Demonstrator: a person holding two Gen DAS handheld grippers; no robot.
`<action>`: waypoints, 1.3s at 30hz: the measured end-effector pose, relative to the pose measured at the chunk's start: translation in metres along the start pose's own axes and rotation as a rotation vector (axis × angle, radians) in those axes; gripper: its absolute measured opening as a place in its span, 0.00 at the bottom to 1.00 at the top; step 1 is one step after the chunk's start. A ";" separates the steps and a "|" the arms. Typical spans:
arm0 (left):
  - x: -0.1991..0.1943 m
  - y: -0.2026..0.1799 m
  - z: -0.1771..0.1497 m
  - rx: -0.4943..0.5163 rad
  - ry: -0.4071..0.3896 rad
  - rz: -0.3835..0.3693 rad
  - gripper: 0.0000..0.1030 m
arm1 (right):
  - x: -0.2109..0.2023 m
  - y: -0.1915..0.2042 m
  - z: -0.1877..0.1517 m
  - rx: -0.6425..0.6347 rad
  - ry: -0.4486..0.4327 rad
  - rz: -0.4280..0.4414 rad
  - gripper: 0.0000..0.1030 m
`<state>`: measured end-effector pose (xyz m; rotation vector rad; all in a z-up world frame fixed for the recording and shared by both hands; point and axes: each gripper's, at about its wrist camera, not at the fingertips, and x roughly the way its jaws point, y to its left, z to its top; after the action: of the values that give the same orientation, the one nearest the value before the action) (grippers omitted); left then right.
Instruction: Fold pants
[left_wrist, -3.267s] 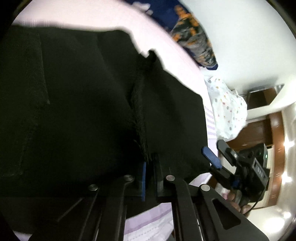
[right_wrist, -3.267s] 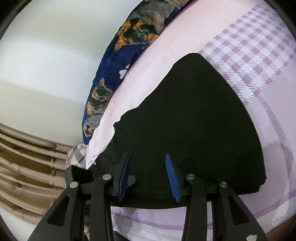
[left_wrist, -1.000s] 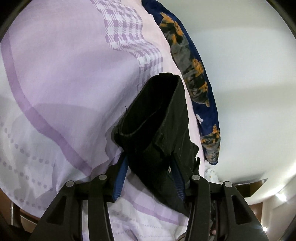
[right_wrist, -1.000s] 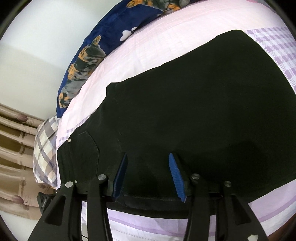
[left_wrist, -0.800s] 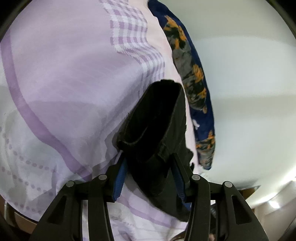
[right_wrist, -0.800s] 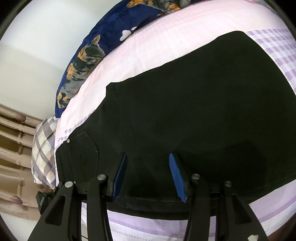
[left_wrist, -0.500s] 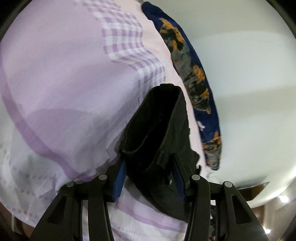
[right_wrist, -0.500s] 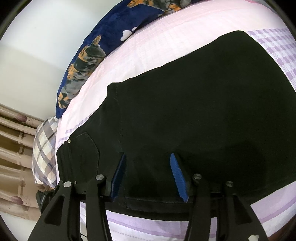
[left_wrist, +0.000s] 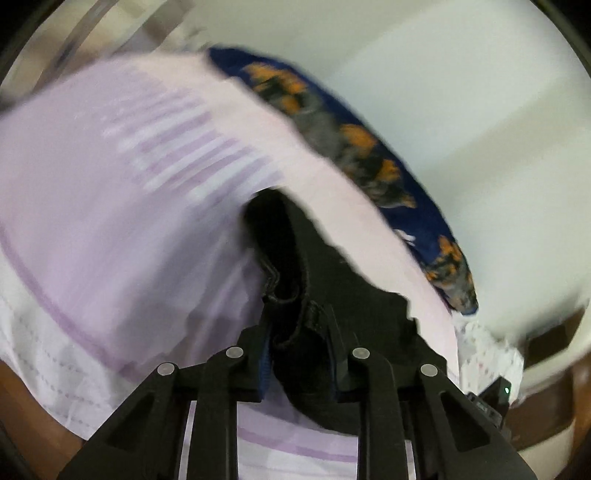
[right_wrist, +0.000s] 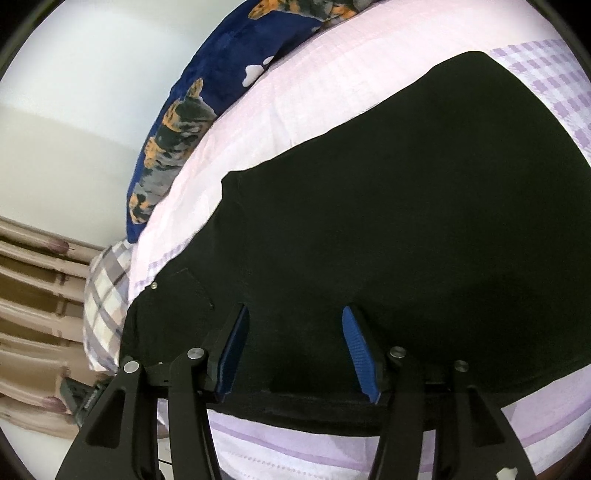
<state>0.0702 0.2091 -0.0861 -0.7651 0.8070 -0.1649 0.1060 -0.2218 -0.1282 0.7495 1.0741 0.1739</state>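
Navy cat-print pillow (right_wrist: 207, 110) beyond black pants (right_wrist: 388, 221)

No readable text, labels, brands, numbers or signs in either wrist view.

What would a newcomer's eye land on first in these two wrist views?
The black pants spread over the lilac bedsheet fill the right wrist view, under the open right gripper. In the blurred left view, the left gripper has a bunched waistband between its fingers. The navy patterned blanket lines the far edge.
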 end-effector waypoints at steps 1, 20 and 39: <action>-0.004 -0.017 0.001 0.036 -0.007 -0.026 0.22 | -0.003 -0.001 0.001 0.000 -0.006 0.004 0.49; 0.067 -0.245 -0.058 0.528 0.201 -0.256 0.22 | -0.110 -0.072 0.033 0.032 -0.186 0.037 0.49; 0.137 -0.295 -0.148 0.790 0.454 -0.190 0.36 | -0.112 -0.107 0.048 0.035 -0.132 0.122 0.50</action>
<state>0.1040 -0.1428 -0.0334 -0.0422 0.9941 -0.7975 0.0681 -0.3765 -0.1012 0.8472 0.9082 0.2075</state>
